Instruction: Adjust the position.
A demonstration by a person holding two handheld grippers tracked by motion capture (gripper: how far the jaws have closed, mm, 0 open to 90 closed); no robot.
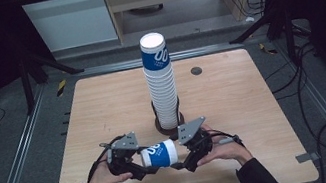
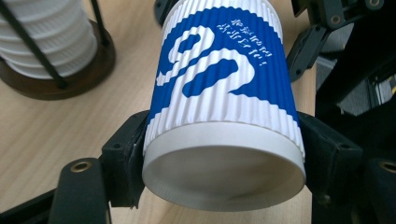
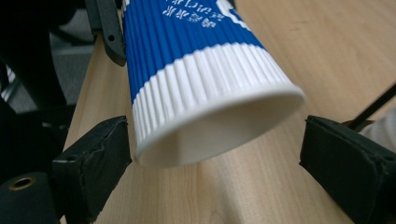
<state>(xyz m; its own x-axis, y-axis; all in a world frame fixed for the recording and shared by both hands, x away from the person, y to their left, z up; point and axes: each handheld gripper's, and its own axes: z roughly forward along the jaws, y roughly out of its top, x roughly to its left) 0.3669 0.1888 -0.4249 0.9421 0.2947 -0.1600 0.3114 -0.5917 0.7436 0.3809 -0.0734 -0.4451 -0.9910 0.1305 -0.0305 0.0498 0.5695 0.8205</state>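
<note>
Cup [image 1: 160, 154] of ribbed blue-and-white paper lies on its side above the counter [image 1: 103, 112], just before the cup stack [image 1: 160, 82], between both tools. The left tool [image 2: 224, 154] clamps its rim end; the right tool [image 3: 210, 154] stands apart around the other end, not pressing. Light and easily crushed, it likely wants a gentle hold near the stiffer rim.

Ribbed matt paper cup [image 2: 224, 88], wood-grain table [image 1: 103, 112] — smooth

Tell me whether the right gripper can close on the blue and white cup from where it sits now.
Probably yes. The right gripper has its jaws open on either side of the cup, at the cup's open end, with nothing between pads and wall. The left gripper clamps the other end, holding it steady.
</note>
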